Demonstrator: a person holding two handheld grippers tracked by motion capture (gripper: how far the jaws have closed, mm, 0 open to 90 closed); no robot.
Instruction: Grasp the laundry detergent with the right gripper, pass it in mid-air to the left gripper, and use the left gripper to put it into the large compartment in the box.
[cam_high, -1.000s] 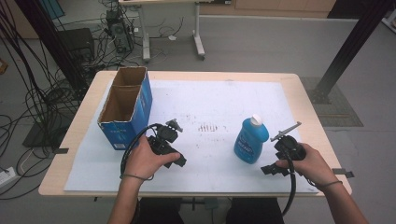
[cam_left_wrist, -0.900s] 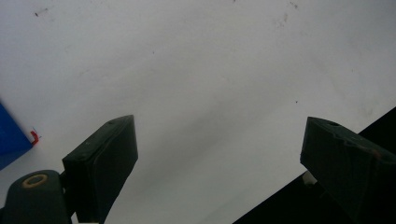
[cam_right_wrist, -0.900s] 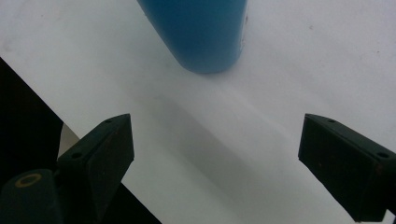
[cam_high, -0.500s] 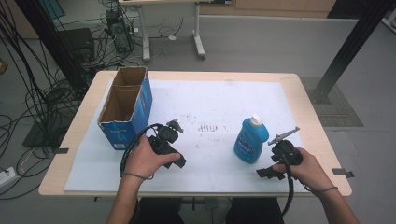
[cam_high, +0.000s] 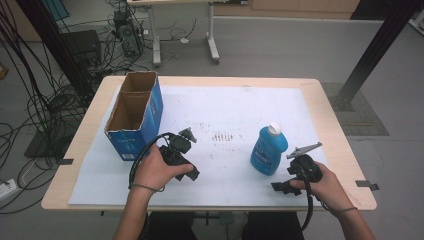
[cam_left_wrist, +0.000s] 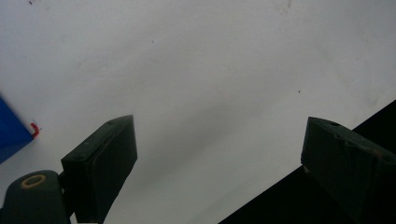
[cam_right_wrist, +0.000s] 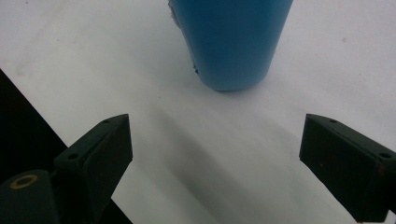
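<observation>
Blue bottle's (cam_right_wrist: 231, 42) base just beyond right gripper's (cam_right_wrist: 215, 154) jaws.

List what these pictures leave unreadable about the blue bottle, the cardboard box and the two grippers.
- Blue bottle: label print too small in the high view; its top is cut off by the upper edge in the right gripper view.
- Cardboard box: its floor lies in shadow behind its walls, high view.
- Left gripper: its body is covered by the hand in the high view.
- Right gripper: its fingers are too small to make out in the high view.
</observation>
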